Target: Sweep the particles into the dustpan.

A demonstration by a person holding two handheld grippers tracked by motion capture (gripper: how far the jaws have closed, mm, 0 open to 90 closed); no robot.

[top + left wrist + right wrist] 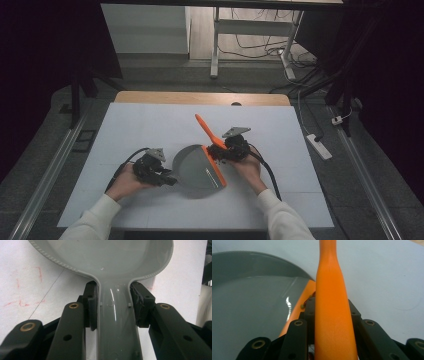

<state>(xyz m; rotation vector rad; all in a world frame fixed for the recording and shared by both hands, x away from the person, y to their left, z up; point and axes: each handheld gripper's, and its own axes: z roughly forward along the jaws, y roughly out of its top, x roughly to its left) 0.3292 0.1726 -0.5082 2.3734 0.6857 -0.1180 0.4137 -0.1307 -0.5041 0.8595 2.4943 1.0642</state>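
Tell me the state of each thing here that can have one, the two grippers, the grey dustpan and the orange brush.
Left gripper: shut on the dustpan's handle.
Right gripper: shut on the brush's handle.
Grey dustpan: lying on the table, held by its handle.
Orange brush: held with its handle tilted up and away, head at the dustpan's right edge.
White table: bearing the dustpan.

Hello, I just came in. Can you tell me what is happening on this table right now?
A person is working at a white table with a gripper in each hand. The left gripper is shut on the handle of a grey dustpan, which lies on the table. The right gripper is shut on the handle of an orange brush, whose head sits at the dustpan's edge. Small bits cling near the brush head in the right gripper view; what they are is unclear.
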